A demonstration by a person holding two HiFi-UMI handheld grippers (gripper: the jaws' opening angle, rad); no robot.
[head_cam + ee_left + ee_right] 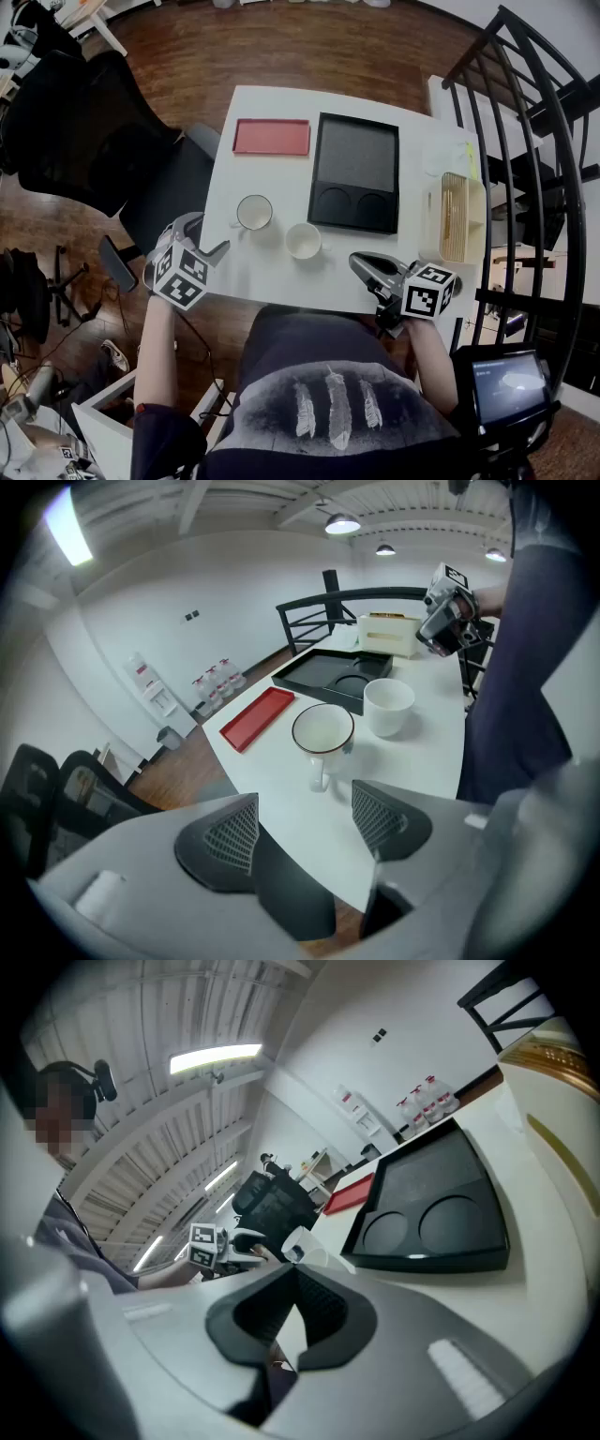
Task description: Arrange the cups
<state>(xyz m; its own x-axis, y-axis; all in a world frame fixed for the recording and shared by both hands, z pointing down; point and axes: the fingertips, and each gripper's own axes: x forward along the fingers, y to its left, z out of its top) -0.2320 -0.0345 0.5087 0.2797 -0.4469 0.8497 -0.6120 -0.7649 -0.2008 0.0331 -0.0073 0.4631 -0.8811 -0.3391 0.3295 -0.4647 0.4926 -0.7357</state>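
Left gripper (305,817) hangs open and empty at the counter's (277,105) near edge, the rimmed mug's (322,733) handle pointing back toward it. Right gripper (286,1321) is closed on nothing; in its own view its body hides most of the plain cup (303,241). Both cups stand upright near the black tray (354,172).

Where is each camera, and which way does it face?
Head view: on the head, steeply down at table, cups, black tray; torso, arms, left claw, right claw show.
Left gripper view: on left claw, along open jaws toward cups; torso at right.
Right gripper view: on right claw, along shut jaws toward black tray; left arm beyond.
All show black tray.
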